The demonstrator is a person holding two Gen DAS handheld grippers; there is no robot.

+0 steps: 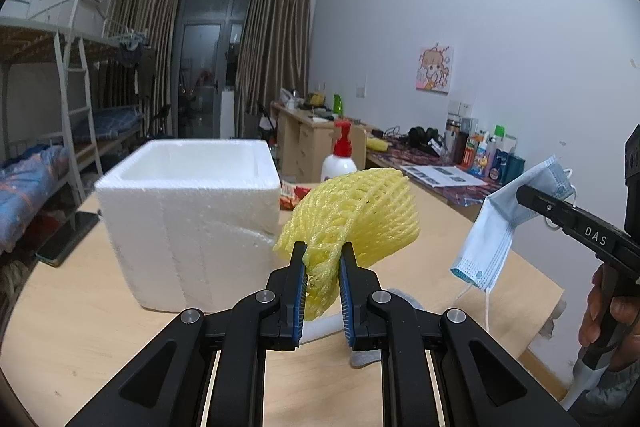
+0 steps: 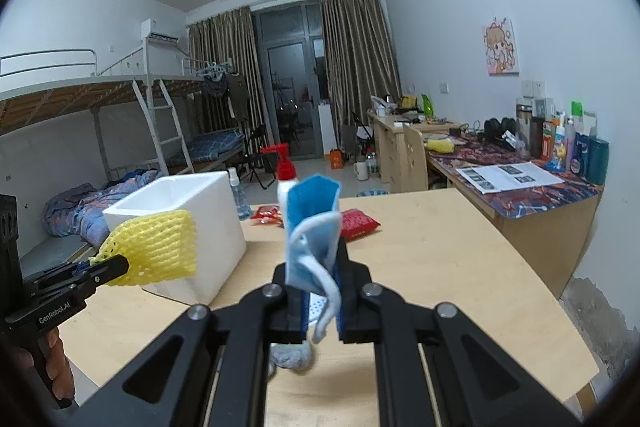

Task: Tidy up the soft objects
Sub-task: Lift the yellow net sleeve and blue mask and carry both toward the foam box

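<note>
— While I look through the left wrist camera, what have I got?

— My left gripper (image 1: 323,259), low centre, is clamped on the yellow foam net (image 1: 352,215), which fans out above the fingers. I see the white foam box (image 1: 188,223) left of centre on the wooden table (image 1: 100,347), its open top empty as far as I can tell. At the right edge my right gripper (image 1: 524,193) pinches the blue face mask (image 1: 492,231), which hangs down clear of the table.

— And the right wrist camera?

— Centre frame, my right gripper (image 2: 318,275) is closed on the folded mask, one ear loop (image 2: 326,303) dangling between the fingers. Lower left, the net sits in my left gripper, in front of the box. A grey cloth (image 2: 290,357) lies on the table beneath.
</note>
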